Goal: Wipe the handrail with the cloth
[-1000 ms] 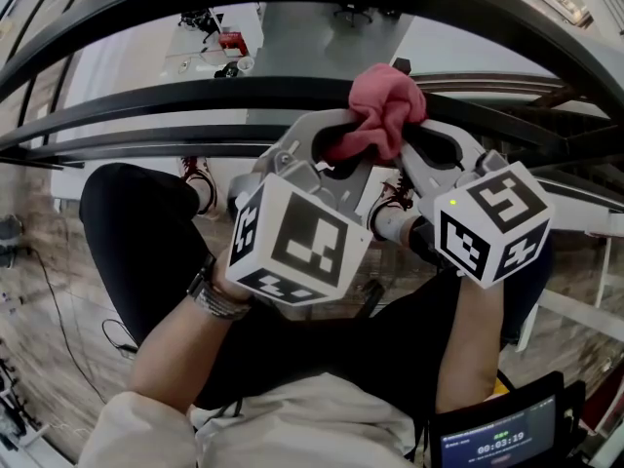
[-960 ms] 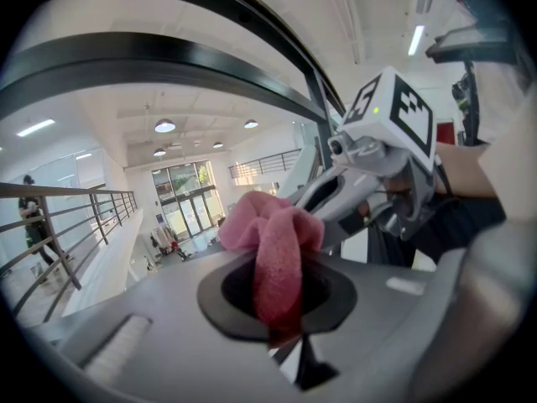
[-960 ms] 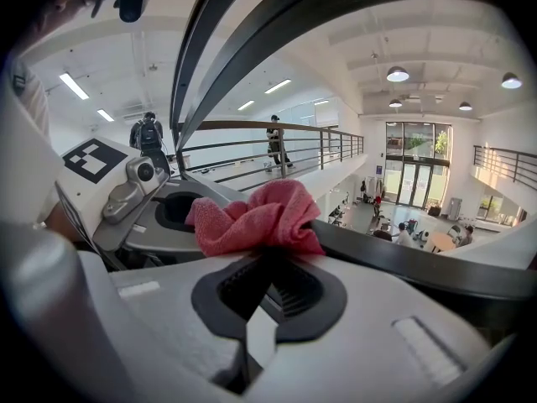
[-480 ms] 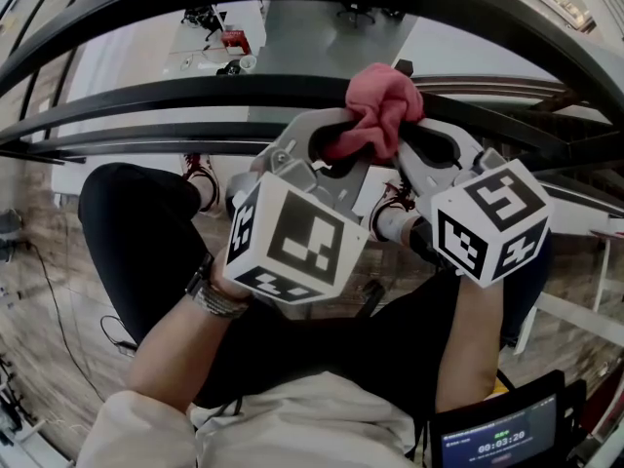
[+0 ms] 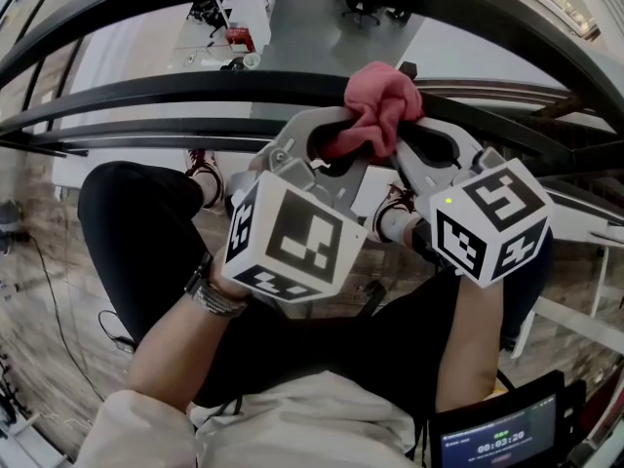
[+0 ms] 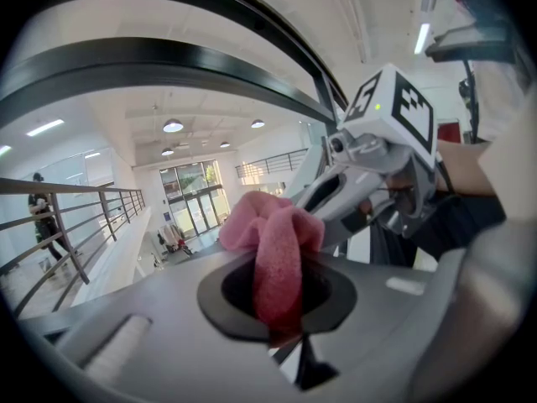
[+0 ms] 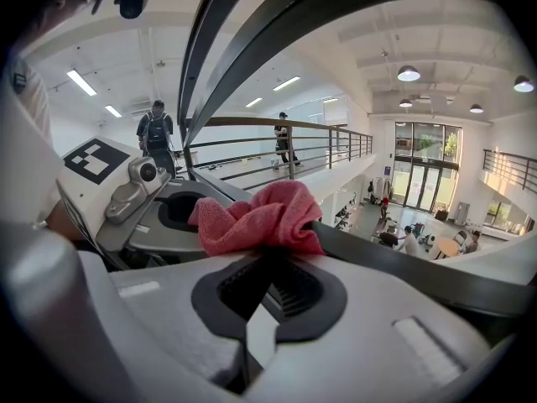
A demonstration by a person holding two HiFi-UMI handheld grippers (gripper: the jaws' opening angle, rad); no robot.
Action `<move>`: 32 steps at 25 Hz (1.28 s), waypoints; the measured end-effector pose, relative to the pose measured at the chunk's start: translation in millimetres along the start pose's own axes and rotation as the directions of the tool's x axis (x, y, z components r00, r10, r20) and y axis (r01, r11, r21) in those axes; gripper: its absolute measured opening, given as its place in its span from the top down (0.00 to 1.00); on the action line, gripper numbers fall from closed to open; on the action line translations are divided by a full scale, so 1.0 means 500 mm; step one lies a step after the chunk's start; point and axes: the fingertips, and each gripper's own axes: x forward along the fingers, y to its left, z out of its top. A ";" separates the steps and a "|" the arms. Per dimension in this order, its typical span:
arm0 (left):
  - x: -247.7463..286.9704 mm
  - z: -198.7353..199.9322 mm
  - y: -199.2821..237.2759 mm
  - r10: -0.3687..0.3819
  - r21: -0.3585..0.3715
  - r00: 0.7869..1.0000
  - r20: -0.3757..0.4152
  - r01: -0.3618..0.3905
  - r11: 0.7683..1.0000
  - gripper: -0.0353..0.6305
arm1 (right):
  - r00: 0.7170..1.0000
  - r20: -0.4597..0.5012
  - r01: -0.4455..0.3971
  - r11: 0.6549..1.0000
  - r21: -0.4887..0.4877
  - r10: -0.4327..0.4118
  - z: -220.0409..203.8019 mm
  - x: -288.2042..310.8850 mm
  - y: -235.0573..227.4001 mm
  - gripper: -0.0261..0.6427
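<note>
- Left gripper: jaws drawn together on a hanging fold of the cloth. In the left gripper view the pink strip runs down through the dark pad opening and is nipped at its lower end.
- Right gripper: jaws all but closed. In the right gripper view they pinch the underside of the cloth, with only a thin slit of light between them.
- Cloth: pink, bunched into one lump at upper centre of the head view. It is shared by both grippers, which meet beneath it. In the left gripper view it rises above the pads as a rounded wad.
- Handrail: black bar curving across the upper frame of the head view. In the right gripper view the bar runs off to the right from under the cloth, which appears to rest on it.
- Step in hand, as judged: cloth secured and set at the rail. Wiping is either at its start or mid-stroke; the frames do not settle which.
- Next move, as judged: slide both grippers together along the bar, holding the pinch firm and pressing the wad onto the rail so it rubs rather than lifts.
- Risk: a two-point hold on a small wad may tug it loose if the grippers drift apart.
</note>
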 end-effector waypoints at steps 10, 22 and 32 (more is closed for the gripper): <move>-0.023 -0.017 0.022 0.025 -0.013 1.000 0.003 -0.025 1.000 0.90 | 1.000 -0.006 -0.012 1.000 -0.019 0.012 0.011 0.022 0.025 0.96; -0.044 -0.030 0.048 0.058 -0.028 0.998 -0.001 -0.058 0.998 0.90 | 0.999 -0.012 -0.033 0.999 -0.043 0.033 0.028 0.045 0.049 0.96; -0.058 -0.039 0.061 0.086 -0.041 0.996 -0.008 -0.086 0.995 0.90 | 0.999 -0.020 -0.044 0.997 -0.058 0.043 0.034 0.058 0.066 0.96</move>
